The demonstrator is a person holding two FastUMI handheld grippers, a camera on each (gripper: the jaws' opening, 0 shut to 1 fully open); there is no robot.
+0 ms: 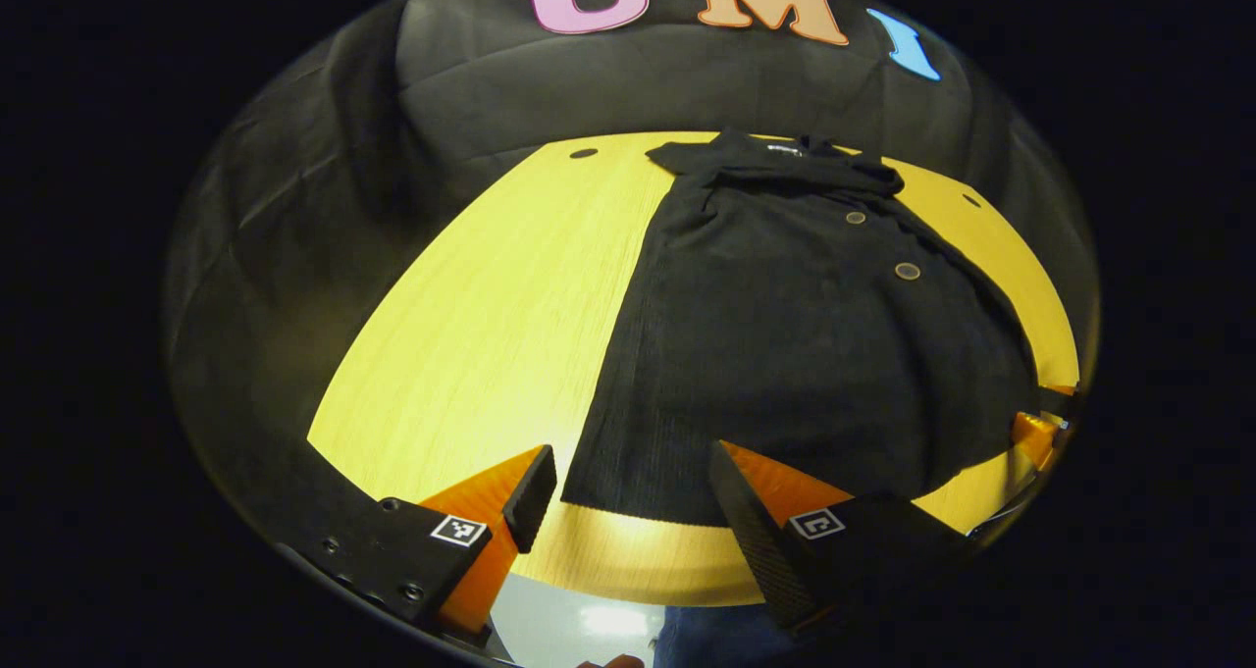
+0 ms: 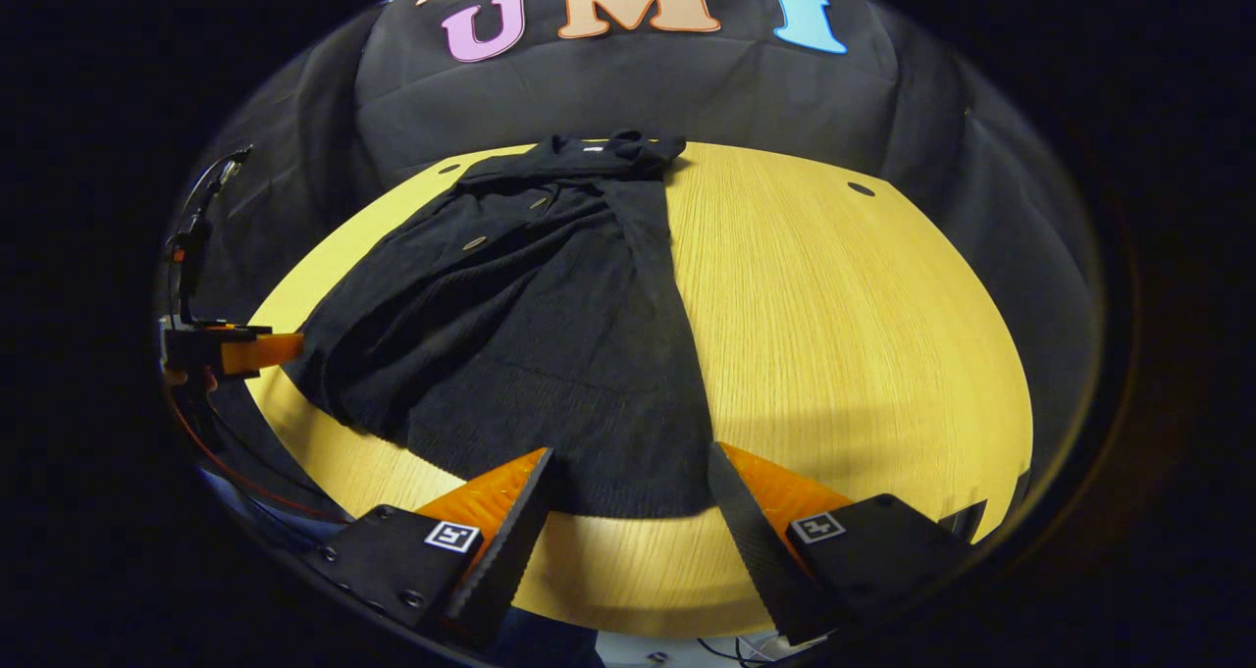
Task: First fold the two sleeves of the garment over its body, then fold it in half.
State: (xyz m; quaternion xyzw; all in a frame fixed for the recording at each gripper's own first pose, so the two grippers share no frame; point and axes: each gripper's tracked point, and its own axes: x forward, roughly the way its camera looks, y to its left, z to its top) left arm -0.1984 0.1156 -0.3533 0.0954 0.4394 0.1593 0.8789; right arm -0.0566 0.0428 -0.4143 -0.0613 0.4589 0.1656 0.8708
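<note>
Black knit cloth makes up the garment (image 1: 785,344), which lies flat on the yellow wooden tabletop (image 1: 491,334) with its collar (image 1: 775,163) at the far edge and its hem (image 1: 638,496) close to the near edge. Both sleeves are already folded in over the body, so it forms a long narrow shape, and 2 round buttons (image 1: 907,271) show on the front. The left gripper (image 1: 633,496) hangs over the near edge at the hem's left corner, its jaws spread wide with nothing between them and its fingers not touching the cloth. The right gripper (image 2: 628,496) hangs over the hem's right corner in the same way, jaws wide apart and holding nothing. In the right gripper view the left gripper sits at the tabletop's left edge, just beside the garment.
</note>
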